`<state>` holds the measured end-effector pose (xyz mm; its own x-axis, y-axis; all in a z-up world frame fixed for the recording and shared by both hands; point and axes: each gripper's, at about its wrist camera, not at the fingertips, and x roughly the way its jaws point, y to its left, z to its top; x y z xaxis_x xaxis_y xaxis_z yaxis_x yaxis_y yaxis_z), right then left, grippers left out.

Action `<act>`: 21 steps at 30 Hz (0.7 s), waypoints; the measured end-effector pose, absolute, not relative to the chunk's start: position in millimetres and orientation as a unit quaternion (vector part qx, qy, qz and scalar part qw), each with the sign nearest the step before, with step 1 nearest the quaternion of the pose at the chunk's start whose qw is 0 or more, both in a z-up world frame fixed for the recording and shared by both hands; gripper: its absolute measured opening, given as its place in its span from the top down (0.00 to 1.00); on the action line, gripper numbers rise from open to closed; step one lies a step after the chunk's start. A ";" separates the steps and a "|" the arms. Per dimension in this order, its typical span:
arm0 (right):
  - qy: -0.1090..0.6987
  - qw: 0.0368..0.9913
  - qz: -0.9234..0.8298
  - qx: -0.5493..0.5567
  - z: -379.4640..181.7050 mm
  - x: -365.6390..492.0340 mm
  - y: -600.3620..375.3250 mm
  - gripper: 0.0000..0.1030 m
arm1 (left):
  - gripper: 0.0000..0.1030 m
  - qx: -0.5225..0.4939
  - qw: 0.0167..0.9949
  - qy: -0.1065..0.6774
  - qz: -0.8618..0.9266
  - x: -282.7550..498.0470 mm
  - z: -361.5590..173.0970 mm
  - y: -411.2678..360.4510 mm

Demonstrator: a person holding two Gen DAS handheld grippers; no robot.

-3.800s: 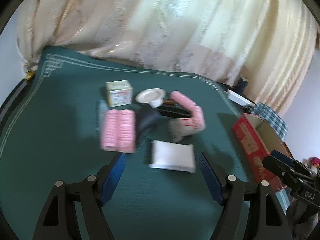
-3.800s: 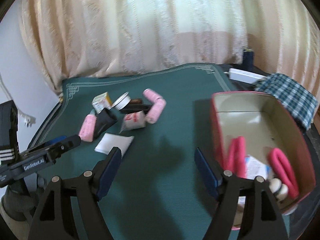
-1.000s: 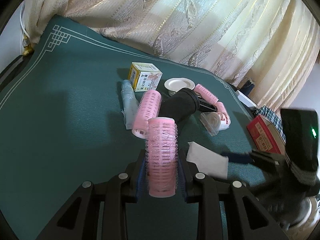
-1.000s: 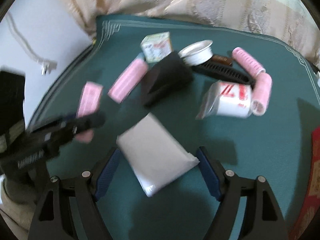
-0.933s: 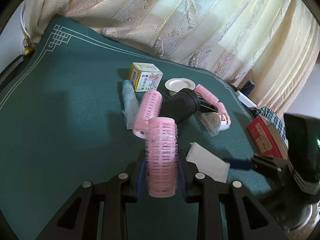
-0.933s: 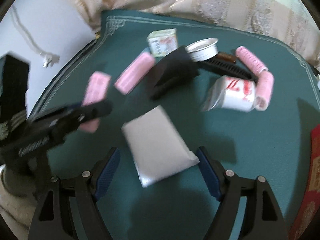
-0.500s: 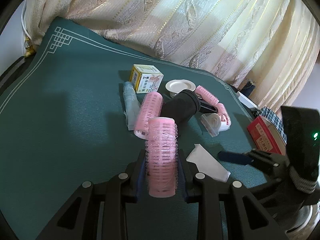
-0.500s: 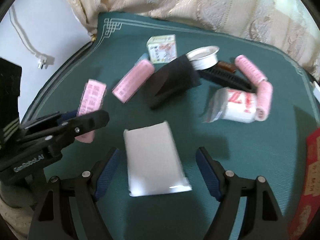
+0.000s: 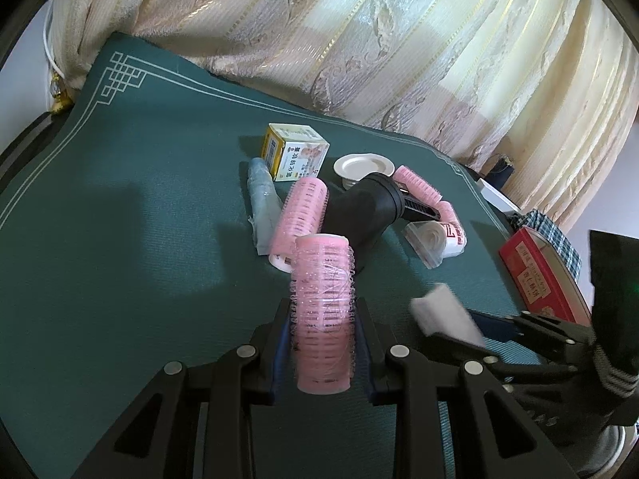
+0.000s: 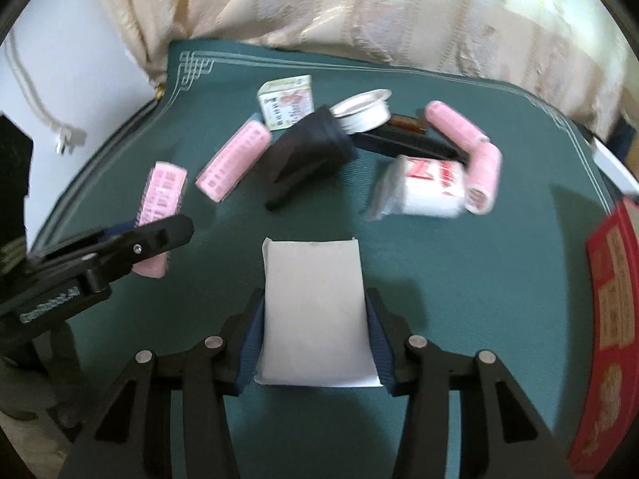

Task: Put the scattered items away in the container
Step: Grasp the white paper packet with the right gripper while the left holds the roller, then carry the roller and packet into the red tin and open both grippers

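The left gripper (image 9: pixel 322 343) is clamped on a pink bristled hair roller (image 9: pixel 322 311), lifted above the green-clothed table (image 9: pixel 120 239). The right gripper (image 10: pixel 315 335) is closing on a flat white packet (image 10: pixel 315 311); the red box (image 10: pixel 611 319) sits right.

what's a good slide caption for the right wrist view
Right gripper closing on a white packet, pink curlers scattered on the green cloth beyond.

Green-clothed table (image 9: pixel 120 199), scattered toiletries
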<state>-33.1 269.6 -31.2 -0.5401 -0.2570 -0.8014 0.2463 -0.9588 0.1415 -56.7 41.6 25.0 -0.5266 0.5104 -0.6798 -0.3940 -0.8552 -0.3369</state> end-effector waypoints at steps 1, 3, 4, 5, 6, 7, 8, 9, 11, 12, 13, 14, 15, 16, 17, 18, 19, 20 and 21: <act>-0.012 0.139 -0.880 0.453 -27.8 -29.1 274.6 0.50 | 0.71 -0.410 0.261 -0.069 0.871 -54.7 26.3 43.3; -0.021 0.135 -0.885 0.445 -21.0 -20.7 283.4 0.50 | 0.71 -0.408 0.265 -0.066 0.871 -50.2 29.1 46.4; -0.025 0.131 -0.888 0.440 -17.0 -15.5 286.8 0.50 | 0.71 -0.406 0.269 -0.065 0.871 -46.7 31.4 49.4; -0.028 0.127 -0.892 0.433 -12.2 -9.7 292.9 0.50 | 0.71 -0.406 0.273 -0.064 0.870 -44.3 32.9 51.5; -0.031 0.122 -0.895 0.428 -8.9 -5.0 297.9 0.50 | 0.71 -0.406 0.277 -0.064 0.869 -41.6 34.2 54.1; -0.034 0.117 -0.897 0.424 -5.4 -1.7 302.7 0.50 | 0.71 -0.405 0.283 -0.064 0.867 -37.7 35.9 57.8; -0.039 0.113 -0.900 0.419 -1.2 0.8 307.7 0.50 | 0.71 -0.405 0.286 -0.063 0.866 -35.0 37.1 59.9; -0.044 0.108 -0.902 0.415 3.3 3.0 312.8 0.50 | 0.71 -0.405 0.291 -0.063 0.864 -32.1 38.8 62.8; -0.054 0.096 -0.909 0.402 12.5 11.6 328.2 0.50 | 0.71 -0.403 0.299 -0.058 0.863 -25.2 43.6 71.1; -0.057 0.091 -0.912 0.397 15.9 14.9 335.0 0.50 | 0.71 -0.402 0.302 -0.055 0.863 -22.2 46.0 75.1; -0.060 0.084 -0.915 0.389 20.3 17.9 342.7 0.50 | 0.71 -0.401 0.305 -0.052 0.862 -19.8 48.3 79.3; -0.062 0.075 -0.919 0.382 24.4 21.8 350.3 0.50 | 0.71 -0.399 0.310 -0.048 0.862 -16.3 51.8 84.7; -0.065 0.066 -0.923 0.374 28.5 26.1 358.4 0.50 | 0.71 -0.397 0.313 -0.045 0.862 -13.3 54.5 89.3; -0.068 0.058 -0.926 0.367 32.1 30.1 366.4 0.50 | 0.71 -0.395 0.317 -0.041 0.861 -10.4 57.3 94.0; -0.072 0.048 -0.929 0.360 36.1 35.3 377.0 0.50 | 0.71 -0.392 0.322 -0.036 0.861 -7.2 60.4 99.8; -0.076 0.039 -0.931 0.355 38.8 39.5 386.0 0.50 | 0.71 -0.390 0.327 -0.032 0.860 -3.6 63.5 106.4; -0.079 0.030 -0.933 0.350 41.3 43.5 394.3 0.50 | 0.71 -0.389 0.331 -0.028 0.859 -1.1 65.5 111.2; -0.082 0.021 -0.934 0.347 43.0 46.8 402.3 0.50 | 0.71 -0.388 0.336 -0.024 0.858 2.2 67.8 117.4; -0.088 0.009 -0.936 0.342 44.8 51.1 414.5 0.50 | 0.71 -0.386 0.341 -0.020 0.857 5.1 69.9 124.3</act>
